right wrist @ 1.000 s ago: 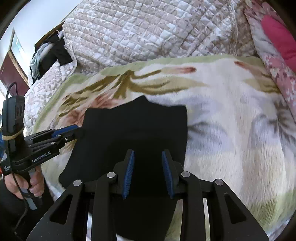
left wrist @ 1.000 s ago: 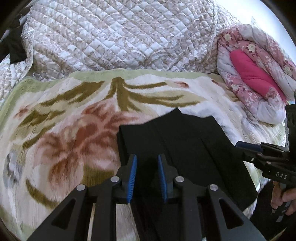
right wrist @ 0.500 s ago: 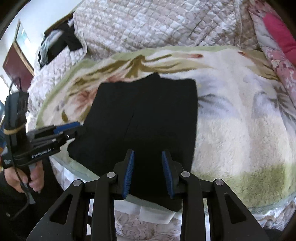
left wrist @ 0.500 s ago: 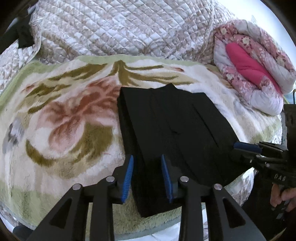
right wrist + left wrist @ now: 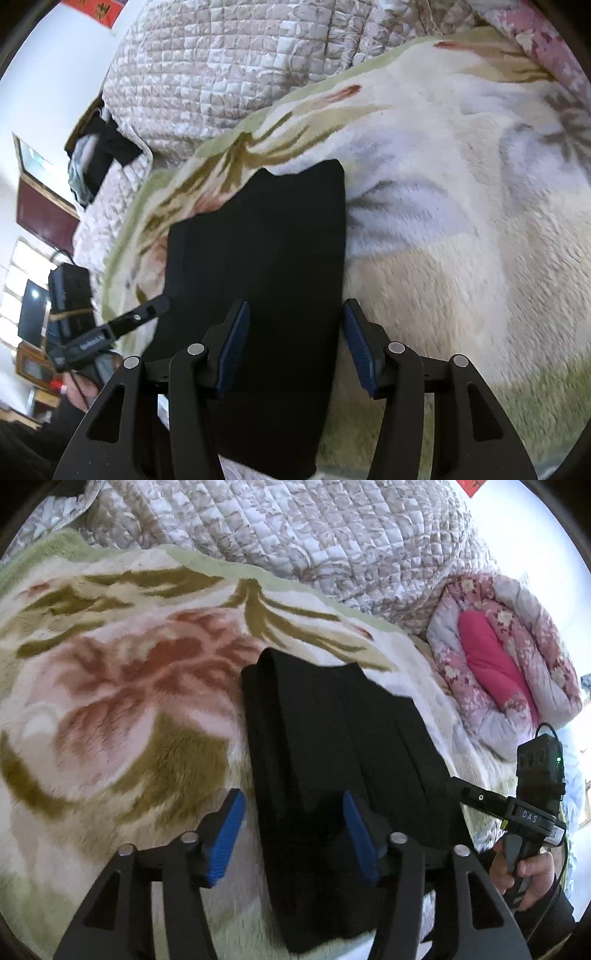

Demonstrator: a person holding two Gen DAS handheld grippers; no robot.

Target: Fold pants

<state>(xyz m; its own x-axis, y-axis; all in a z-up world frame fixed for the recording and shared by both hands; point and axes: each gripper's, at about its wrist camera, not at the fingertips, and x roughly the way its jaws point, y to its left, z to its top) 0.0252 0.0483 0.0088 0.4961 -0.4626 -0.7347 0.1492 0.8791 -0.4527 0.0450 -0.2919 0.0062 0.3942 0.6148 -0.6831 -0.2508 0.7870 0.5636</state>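
A cream plush blanket [image 5: 122, 716] with a pink and olive flower pattern is being shown spread over the bed, and the black pants [image 5: 332, 760] are being seen lying folded into a long flat stack near the blanket's front edge, with the near end of the stack reaching that edge. In the left wrist view, the left gripper [image 5: 291, 834] is being held at the near end of the pants with its blue pads [image 5: 226, 836] spread wide apart; the left long edge of the stack is being straddled, one pad over bare blanket and the other over the dark cloth, and nothing is being gripped. Further right in that view, the right gripper [image 5: 452, 784] is being held by a hand [image 5: 524, 873] at the right side of the pants, its tip against the cloth edge. In the right wrist view, the right gripper [image 5: 295, 350] is likewise being shown wide open, with the right long edge of the pants [image 5: 258, 277] lying between its pads [image 5: 233, 349] and nothing clamped. The left gripper [image 5: 162, 303] is being seen at the stack's left edge there. A quilted bedspread [image 5: 295, 535] is being seen heaped along the blanket's far edge, and a rolled floral comforter [image 5: 498, 672] with a pink lining is lying by the far right corner.
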